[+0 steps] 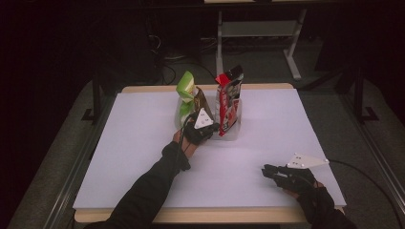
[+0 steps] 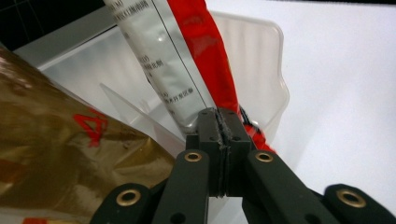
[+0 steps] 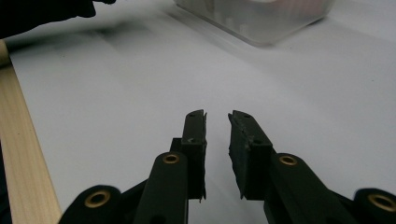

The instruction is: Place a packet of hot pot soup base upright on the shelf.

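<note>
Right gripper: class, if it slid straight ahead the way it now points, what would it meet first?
Probably nothing close by. Ahead of the right gripper lies bare white table surface. The clear plastic container stands farther on and somewhat to the side, so it may be passed; depth is hard to judge.

Left tool [image 2: 219, 122] clamped shut; right tool [image 3: 217, 116] slightly parted.
</note>
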A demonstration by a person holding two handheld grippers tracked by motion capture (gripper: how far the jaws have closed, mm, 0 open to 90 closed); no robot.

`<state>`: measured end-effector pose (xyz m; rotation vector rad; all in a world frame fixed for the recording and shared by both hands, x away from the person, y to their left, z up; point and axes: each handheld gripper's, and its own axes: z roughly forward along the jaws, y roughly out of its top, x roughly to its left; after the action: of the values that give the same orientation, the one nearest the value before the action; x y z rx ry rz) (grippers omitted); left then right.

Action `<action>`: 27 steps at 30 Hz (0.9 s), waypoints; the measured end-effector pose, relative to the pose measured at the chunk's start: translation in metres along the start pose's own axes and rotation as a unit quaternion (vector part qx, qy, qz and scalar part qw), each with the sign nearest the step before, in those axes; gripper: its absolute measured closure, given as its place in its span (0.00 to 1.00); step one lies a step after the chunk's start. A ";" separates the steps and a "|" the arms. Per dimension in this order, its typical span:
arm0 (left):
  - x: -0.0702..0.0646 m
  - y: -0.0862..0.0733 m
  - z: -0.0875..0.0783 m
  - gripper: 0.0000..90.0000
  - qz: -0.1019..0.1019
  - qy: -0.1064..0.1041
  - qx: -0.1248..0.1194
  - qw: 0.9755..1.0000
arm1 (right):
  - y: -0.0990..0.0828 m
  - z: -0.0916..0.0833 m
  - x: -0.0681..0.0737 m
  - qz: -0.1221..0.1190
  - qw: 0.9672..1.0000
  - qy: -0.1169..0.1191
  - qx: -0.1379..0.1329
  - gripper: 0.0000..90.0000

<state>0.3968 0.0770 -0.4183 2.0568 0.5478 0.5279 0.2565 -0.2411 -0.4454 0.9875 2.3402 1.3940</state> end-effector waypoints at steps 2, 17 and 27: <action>-0.002 0.001 0.002 1.00 0.003 0.002 0.002 1.000 | 0.000 0.001 0.000 0.000 1.000 -0.001 0.000 0.83; -0.010 0.006 0.023 1.00 0.008 0.016 0.015 1.000 | -0.001 -0.001 -0.001 0.001 1.000 -0.002 -0.002 0.83; -0.013 0.015 0.030 1.00 0.022 0.033 0.051 0.998 | 0.000 -0.001 0.000 -0.001 1.000 -0.003 0.001 0.83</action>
<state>0.4055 0.0423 -0.4228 2.1584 0.5800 0.6057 0.2561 -0.2418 -0.4453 0.9886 2.3390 1.3864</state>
